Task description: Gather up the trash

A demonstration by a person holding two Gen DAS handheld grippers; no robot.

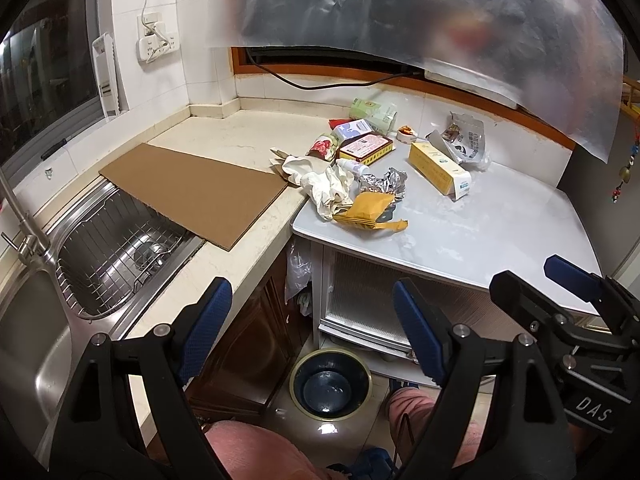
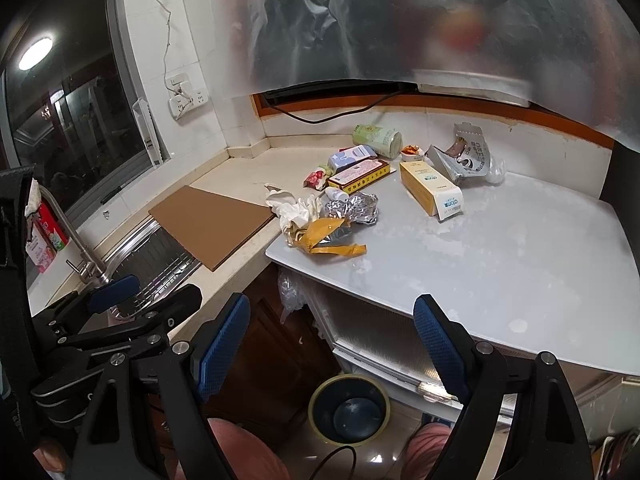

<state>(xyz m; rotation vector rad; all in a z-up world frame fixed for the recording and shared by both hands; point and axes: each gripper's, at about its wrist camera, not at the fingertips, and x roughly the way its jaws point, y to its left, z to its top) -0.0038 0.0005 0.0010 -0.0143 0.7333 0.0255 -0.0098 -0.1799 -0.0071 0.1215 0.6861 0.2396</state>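
Trash lies in a pile on the white table (image 1: 480, 232) (image 2: 500, 248): a torn yellow wrapper (image 1: 368, 210) (image 2: 326, 238), a foil ball (image 1: 382, 182) (image 2: 354, 208), crumpled white paper (image 1: 320, 184) (image 2: 292, 210), a yellow carton (image 1: 438, 172) (image 2: 430, 192), a red box (image 1: 366, 150), a green can (image 1: 372, 112) and a silver pouch (image 1: 464, 140). A dark bin (image 1: 320, 364) (image 2: 328, 396) stands on the floor below the table's edge. My left gripper (image 1: 314, 324) (image 2: 152, 292) and right gripper (image 2: 332, 344) (image 1: 524, 270) hang open and empty, side by side, short of the table and above the bin.
A brown cardboard sheet (image 1: 196, 192) lies on the counter, overhanging the steel sink (image 1: 120, 248) with its wire rack and tap (image 2: 76, 236). A translucent plastic film (image 1: 440, 20) blurs the top of both views. A person's pink-clad knees (image 1: 256, 448) are at the bottom.
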